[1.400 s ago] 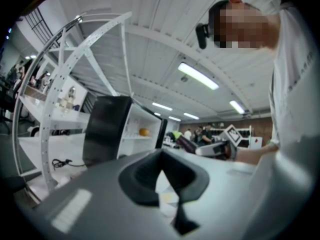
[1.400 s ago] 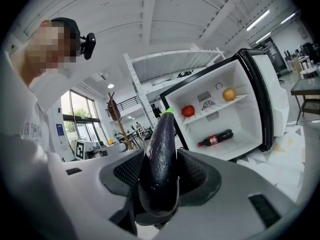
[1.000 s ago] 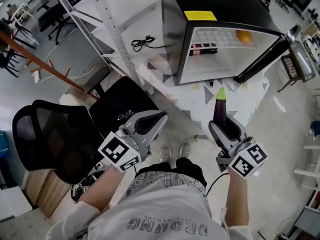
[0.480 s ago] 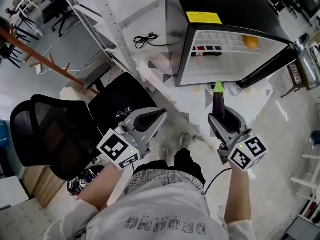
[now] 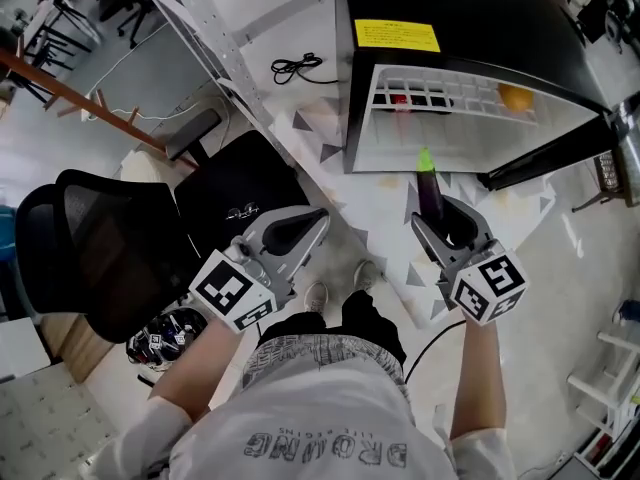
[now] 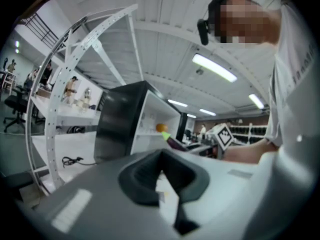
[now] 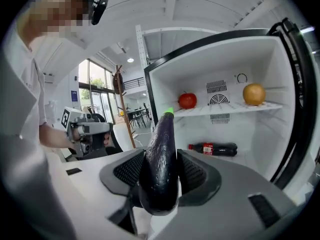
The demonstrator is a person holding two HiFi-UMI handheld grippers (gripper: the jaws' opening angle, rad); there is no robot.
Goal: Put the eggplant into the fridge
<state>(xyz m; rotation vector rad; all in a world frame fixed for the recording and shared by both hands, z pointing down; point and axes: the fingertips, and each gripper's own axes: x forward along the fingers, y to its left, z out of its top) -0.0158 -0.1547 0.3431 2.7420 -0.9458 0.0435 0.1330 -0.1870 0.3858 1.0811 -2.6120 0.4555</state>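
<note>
Your right gripper (image 7: 161,173) held eggplant (image 7: 162,139) clamped, long axis along jaws, green tip aimed into open fridge (image 7: 200,59) just ahead; eggplant was outside it. Your left gripper (image 6: 161,176) had jaws together, empty, further off.

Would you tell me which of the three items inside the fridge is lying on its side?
The bottle, lying flat below the shelf; the apple and orange sit on that shelf.
</note>
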